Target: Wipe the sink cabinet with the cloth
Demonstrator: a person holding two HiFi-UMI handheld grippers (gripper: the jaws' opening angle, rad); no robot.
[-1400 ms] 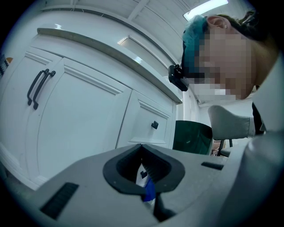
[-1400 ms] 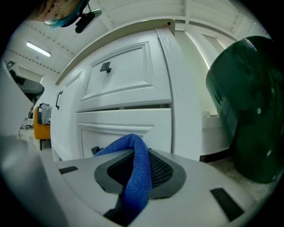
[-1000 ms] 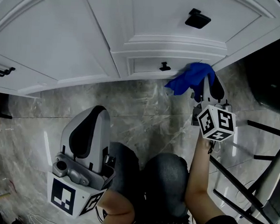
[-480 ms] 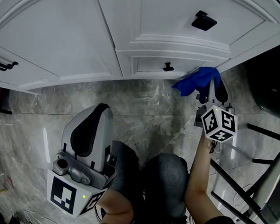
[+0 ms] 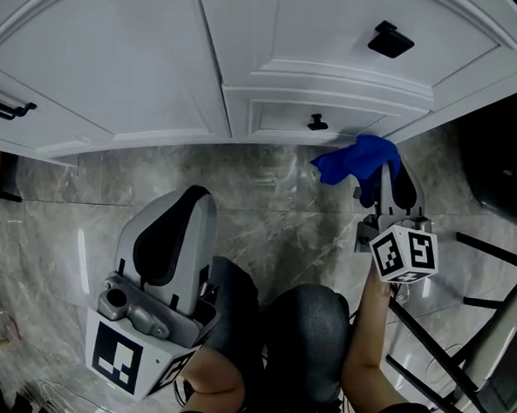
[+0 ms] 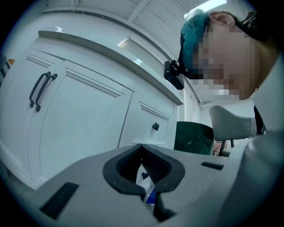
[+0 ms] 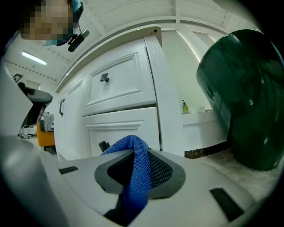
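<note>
Right tongs (image 5: 388,176): closed on the blue cloth and held up ahead of the person's right knee, with the marker cube (image 5: 404,252) facing the head camera.
Cloth (image 5: 356,157): one fold is pinched between the pads and bunches out past the tips. In the head view it sits just under the bottom edge of the sink cabinet, below and right of the small drawer knob. I cannot tell whether it touches the white front.
Left tongs (image 5: 191,202): the tips are together with nothing gripped. They are held low over the left knee, well apart from both cabinet and cloth.
Sink cabinet (image 5: 162,64): the fronts are white and panelled. A low drawer front carries a black knob (image 5: 317,122), and the panel above it has a square black pull (image 5: 391,39). Paired black bar handles (image 5: 7,109) sit far to the left.
Edges: stepped moulding runs above the drawer. The cabinet's right corner post comes down close by the cloth, and the base line runs away to the left along the floor.
Open room: a band of grey marble floor (image 5: 267,202) lies between the cabinet base and the person's knees (image 5: 307,335), and it is broad toward the left.
Right side: a dark green bin (image 7: 242,99) stands near the corner post. Black frame legs (image 5: 461,318) cross the floor beside the right forearm, so this is the tighter side.
</note>
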